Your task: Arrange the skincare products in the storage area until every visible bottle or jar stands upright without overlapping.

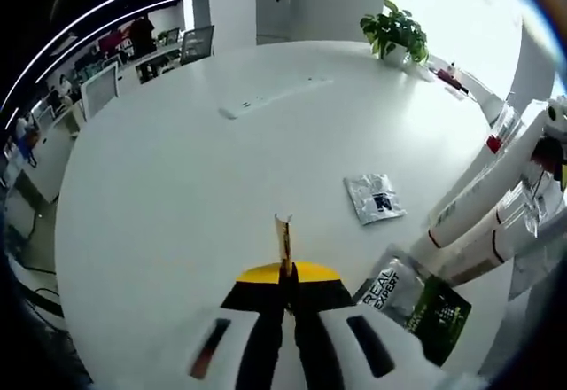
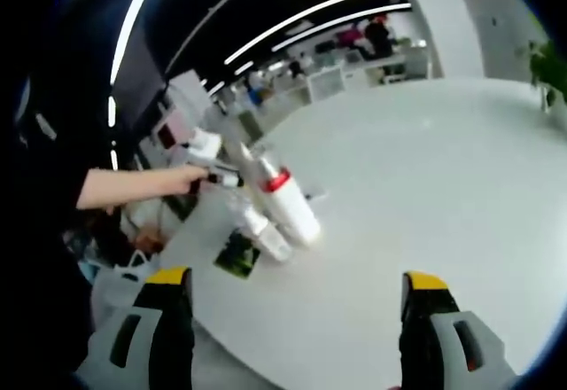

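- Left gripper (image 1: pixel 285 288): jaws together, clamped on a thin sachet (image 1: pixel 283 239) standing edge-on above the table (image 1: pixel 177 195).
- Right gripper (image 2: pixel 297 306): jaws wide apart, nothing between them, held over the table's near edge.
- Bottles (image 1: pixel 483 204) with red bands lying tilted at the right rim of the left gripper view, close together; hard to tell whether touching.
- Dark green packet (image 1: pixel 416 306) flat just below those bottles, partly tucked under them.
- Silver sachet (image 1: pixel 374 198) flat on the table, apart from the bottles.
- Plant (image 1: pixel 396 31) at the far edge; power strip (image 1: pixel 266 99) farther back on the table.
- In the right gripper view: 1 red-capped bottle (image 2: pixel 285 202) leaning, a smaller bottle (image 2: pixel 264 232) beside it.
- A person's hand (image 2: pixel 186 179) reaching in from the left near those bottles.
- Desks and monitors (image 1: pixel 97 89) beyond the table.
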{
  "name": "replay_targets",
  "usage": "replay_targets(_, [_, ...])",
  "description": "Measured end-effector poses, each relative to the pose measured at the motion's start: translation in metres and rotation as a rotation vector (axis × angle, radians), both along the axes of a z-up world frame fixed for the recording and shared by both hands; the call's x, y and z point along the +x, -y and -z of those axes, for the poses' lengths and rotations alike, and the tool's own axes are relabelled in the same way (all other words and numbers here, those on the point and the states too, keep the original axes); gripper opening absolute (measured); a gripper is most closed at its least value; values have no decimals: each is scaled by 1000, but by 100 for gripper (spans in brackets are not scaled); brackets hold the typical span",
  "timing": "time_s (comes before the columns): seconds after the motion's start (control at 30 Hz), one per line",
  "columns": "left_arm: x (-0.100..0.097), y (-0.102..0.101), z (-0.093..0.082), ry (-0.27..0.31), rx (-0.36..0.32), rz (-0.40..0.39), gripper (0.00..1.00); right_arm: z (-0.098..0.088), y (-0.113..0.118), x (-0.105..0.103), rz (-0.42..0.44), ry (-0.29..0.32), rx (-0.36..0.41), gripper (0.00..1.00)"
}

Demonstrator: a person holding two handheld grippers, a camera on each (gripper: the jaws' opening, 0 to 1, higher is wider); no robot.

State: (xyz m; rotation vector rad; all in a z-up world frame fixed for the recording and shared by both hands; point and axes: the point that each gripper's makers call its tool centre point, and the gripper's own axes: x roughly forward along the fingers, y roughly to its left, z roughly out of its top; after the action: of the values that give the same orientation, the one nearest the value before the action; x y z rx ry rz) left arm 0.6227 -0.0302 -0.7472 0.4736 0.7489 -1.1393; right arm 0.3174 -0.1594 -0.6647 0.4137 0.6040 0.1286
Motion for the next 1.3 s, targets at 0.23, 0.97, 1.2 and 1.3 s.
replay_targets(0.23, [-4, -6, -15, 1, -24, -4, 0, -11, -6, 8, -30, 16, -22, 99])
replay_targets(0.97, [-45, -42, -80, 91, -68, 17, 0, -42, -28, 13, -108, 114, -14, 99])
replay_targets(1.2, [-63, -57, -95, 108, -85, 16, 0, -51, -48, 11, -163, 126, -25, 99])
replay_targets(1.3, [-71, -63, -100, 114, -86, 22, 0, -56, -55, 10, -176, 140, -25, 99])
